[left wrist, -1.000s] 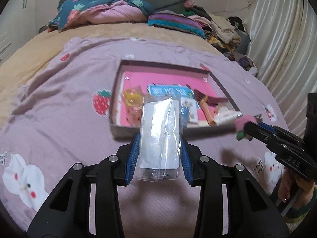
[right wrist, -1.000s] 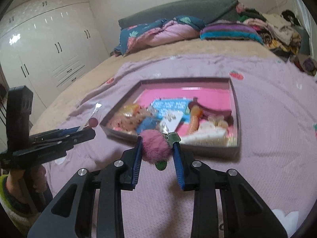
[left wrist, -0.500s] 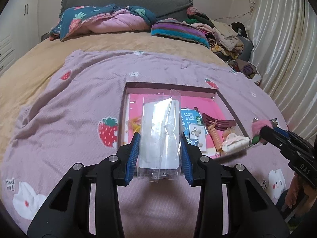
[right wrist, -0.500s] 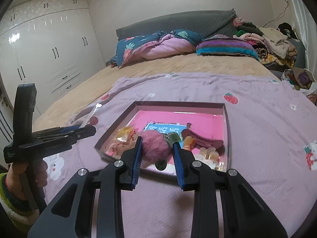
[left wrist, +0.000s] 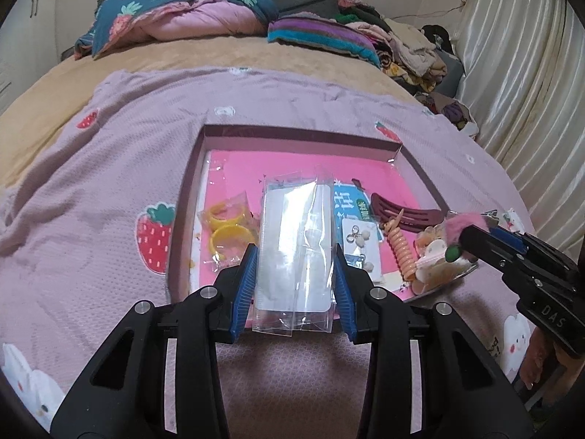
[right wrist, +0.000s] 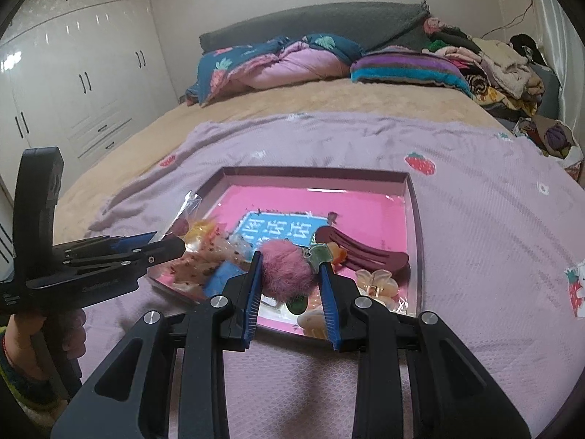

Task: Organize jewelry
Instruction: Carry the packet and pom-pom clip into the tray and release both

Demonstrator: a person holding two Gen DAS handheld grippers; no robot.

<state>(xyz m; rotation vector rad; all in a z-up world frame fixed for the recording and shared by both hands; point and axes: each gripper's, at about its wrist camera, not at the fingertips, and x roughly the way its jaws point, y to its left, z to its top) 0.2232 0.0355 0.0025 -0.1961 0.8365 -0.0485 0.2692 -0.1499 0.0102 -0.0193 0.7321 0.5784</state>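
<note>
1. Left view alone shows the left claw (left wrist: 294, 274) clamped on a clear, crinkly plastic packet (left wrist: 295, 248) above the shallow pink-lined tray (left wrist: 303, 135).
2. Right view alone shows the right claw (right wrist: 292, 292) pinching a fluffy pink pompom clip (right wrist: 287, 270) over the tray's near edge.

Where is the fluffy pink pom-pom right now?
The pink pom-pom is pinched in the right gripper, held over the near edge of the tray, just left of the dark red hair clip.
</note>
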